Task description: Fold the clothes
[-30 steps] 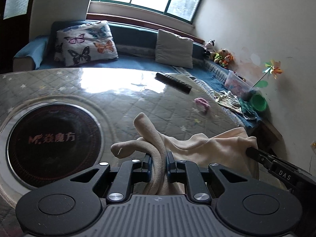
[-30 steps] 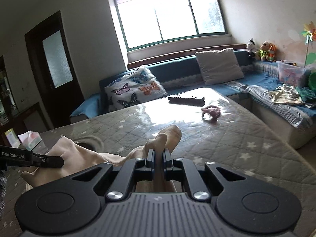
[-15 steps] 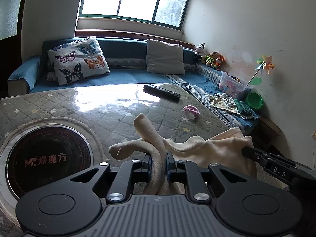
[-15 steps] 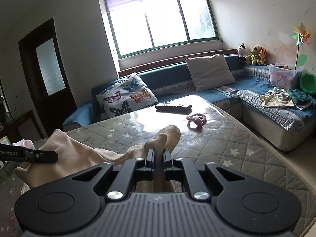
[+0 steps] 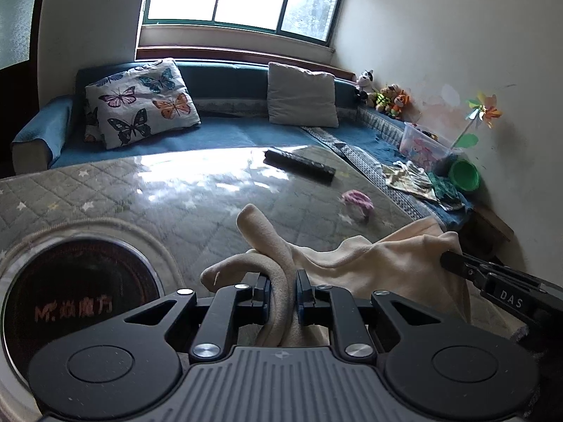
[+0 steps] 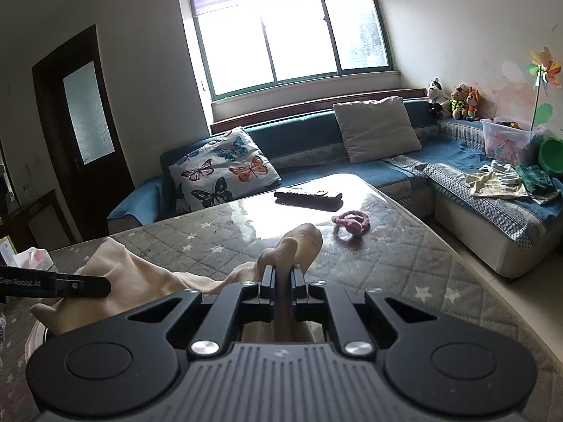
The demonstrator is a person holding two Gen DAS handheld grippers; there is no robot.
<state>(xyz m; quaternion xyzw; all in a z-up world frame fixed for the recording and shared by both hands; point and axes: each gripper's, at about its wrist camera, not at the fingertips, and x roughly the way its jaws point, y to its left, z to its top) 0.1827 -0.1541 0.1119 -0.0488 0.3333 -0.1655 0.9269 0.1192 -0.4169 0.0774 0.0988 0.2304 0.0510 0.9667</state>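
A cream fleece garment hangs between my two grippers above the quilted table. My left gripper is shut on one bunched end of it, and folds of cloth stick up past the fingertips. My right gripper is shut on the other end of the garment. The right gripper also shows at the right of the left wrist view, and the left gripper at the left of the right wrist view. The cloth sags between them.
A black remote and a pink hair tie lie on the table's far side. A round black cooktop is set in the table at left. A blue sofa with cushions, loose clothes and toys runs behind and to the right.
Both grippers have lifted and tilted up with the garment still held; the window and wall fill more of each view. The grips have not changed.
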